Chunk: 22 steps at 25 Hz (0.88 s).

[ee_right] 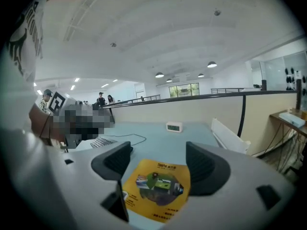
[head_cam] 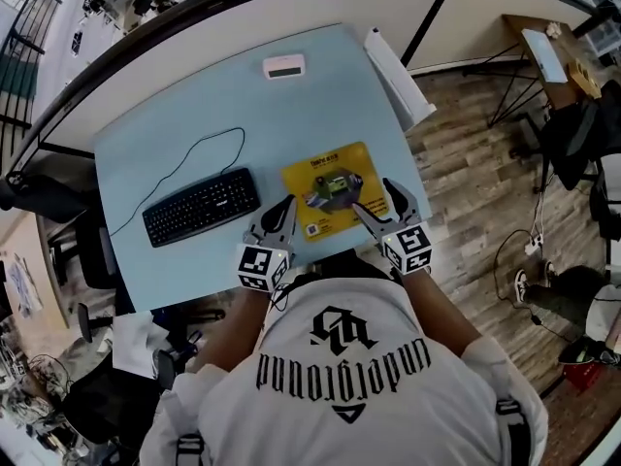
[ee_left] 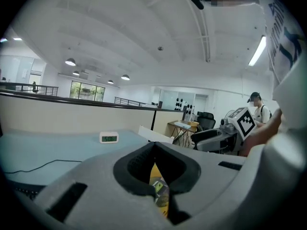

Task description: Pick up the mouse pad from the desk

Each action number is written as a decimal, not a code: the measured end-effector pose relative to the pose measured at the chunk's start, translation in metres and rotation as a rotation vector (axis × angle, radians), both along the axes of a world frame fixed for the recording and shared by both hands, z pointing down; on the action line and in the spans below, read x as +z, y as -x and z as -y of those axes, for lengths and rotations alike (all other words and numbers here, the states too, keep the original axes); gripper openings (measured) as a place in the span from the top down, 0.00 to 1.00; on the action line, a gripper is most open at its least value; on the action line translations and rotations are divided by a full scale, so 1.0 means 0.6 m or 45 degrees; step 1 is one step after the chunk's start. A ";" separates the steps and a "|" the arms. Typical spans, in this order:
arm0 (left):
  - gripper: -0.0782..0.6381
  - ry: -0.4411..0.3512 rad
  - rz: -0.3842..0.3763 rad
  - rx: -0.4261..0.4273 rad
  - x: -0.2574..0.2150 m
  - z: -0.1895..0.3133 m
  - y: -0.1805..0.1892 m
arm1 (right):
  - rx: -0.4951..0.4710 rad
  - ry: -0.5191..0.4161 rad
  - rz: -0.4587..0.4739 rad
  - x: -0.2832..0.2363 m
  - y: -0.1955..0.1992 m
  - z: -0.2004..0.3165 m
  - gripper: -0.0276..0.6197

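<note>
Mouse pad flat on worktop; neither gripper holds anything.
Keyboard lies left of the mouse pad. I see the left gripper at the pad's left edge, jaw tips together; right gripper at its right side, jaws wide apart.

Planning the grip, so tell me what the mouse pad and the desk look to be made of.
The mouse pad: probably thin fabric-topped foam or rubber, though that is a guess. It lies flat, with a matte yellow printed face and no glare. The desk: likely laminate or painted board. Its top is smooth, even pale blue, with no grain visible.
</note>
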<state>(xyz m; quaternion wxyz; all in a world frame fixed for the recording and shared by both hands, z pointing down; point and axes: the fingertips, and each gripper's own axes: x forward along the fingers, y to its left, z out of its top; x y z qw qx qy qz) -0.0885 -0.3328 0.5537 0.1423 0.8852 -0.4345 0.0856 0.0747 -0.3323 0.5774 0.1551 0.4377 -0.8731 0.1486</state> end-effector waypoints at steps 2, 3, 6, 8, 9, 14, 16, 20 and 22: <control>0.88 0.035 0.011 -0.013 0.024 0.008 -0.002 | -0.003 0.039 -0.014 0.025 -0.006 0.010 0.41; 0.88 0.049 0.016 -0.018 0.035 0.013 -0.003 | -0.005 0.060 -0.021 0.038 -0.010 0.016 0.41; 0.88 0.081 0.033 -0.026 0.063 0.025 -0.009 | -0.013 0.112 -0.042 0.073 -0.019 0.031 0.41; 0.88 0.102 0.047 -0.029 0.080 0.030 -0.011 | -0.018 0.144 -0.052 0.096 -0.024 0.038 0.41; 0.88 0.113 0.053 -0.033 0.088 0.033 -0.011 | -0.018 0.162 -0.051 0.109 -0.026 0.041 0.41; 0.88 0.156 0.090 -0.030 0.129 0.044 -0.017 | -0.024 0.263 -0.074 0.181 -0.038 0.055 0.40; 0.88 0.178 0.104 -0.012 0.150 0.046 -0.021 | -0.033 0.300 -0.104 0.209 -0.044 0.058 0.40; 0.88 0.227 0.122 -0.021 0.182 0.052 -0.019 | -0.042 0.367 -0.135 0.255 -0.055 0.058 0.39; 0.88 0.239 0.130 -0.028 0.194 0.056 -0.018 | -0.047 0.387 -0.147 0.272 -0.058 0.059 0.38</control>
